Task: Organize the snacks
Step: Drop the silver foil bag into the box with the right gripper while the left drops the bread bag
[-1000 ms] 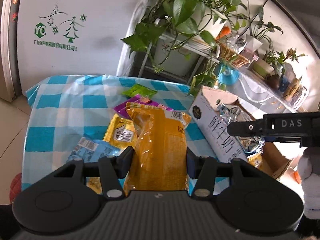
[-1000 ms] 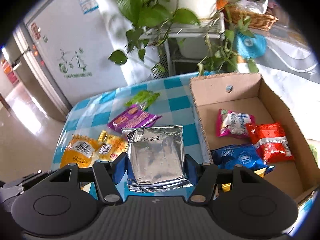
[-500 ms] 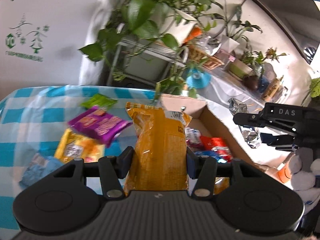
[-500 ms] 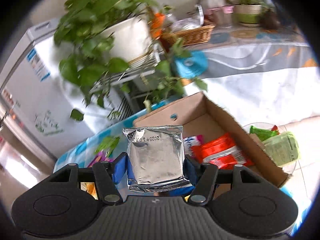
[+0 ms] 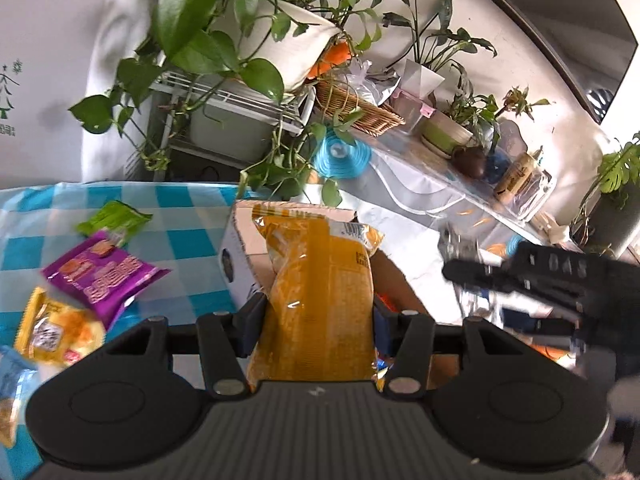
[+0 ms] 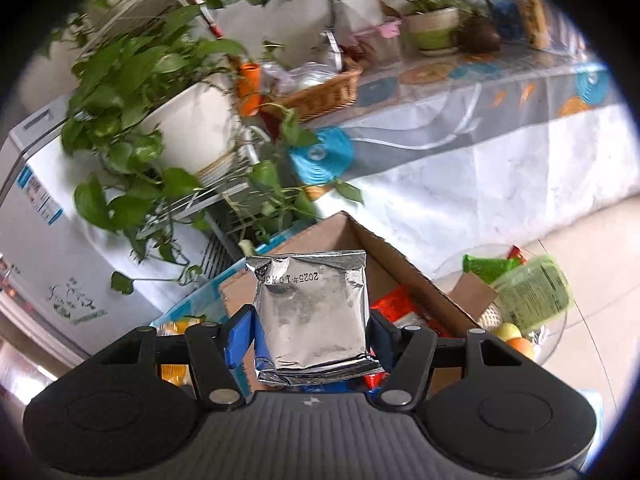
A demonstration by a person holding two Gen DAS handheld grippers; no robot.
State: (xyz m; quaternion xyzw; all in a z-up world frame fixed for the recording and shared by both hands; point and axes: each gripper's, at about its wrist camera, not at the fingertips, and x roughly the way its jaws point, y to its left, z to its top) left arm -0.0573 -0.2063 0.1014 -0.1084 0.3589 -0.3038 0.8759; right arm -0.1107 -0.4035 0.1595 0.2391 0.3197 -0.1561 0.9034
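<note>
Above the open brown cardboard box [image 5: 248,248], the left gripper [image 5: 316,316] tilts downward grasping a crinkly yellow plastic snack bag [image 5: 320,300]; the right gripper [image 6: 312,332] clamps a shiny, creased silver foil packet [image 6: 316,312].

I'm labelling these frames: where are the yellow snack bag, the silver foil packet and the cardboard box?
yellow snack bag [image 5: 320,304], left wrist view, middle of its front.
silver foil packet [image 6: 314,312], right wrist view, centre face.
cardboard box [image 6: 404,268], right wrist view, right wall.

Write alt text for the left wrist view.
The left tool grips an upright yellow snack bag over an open cardboard box. Left of it, purple, green and yellow packets lie on a blue checked tablecloth; the right tool reaches in from the right.
</note>
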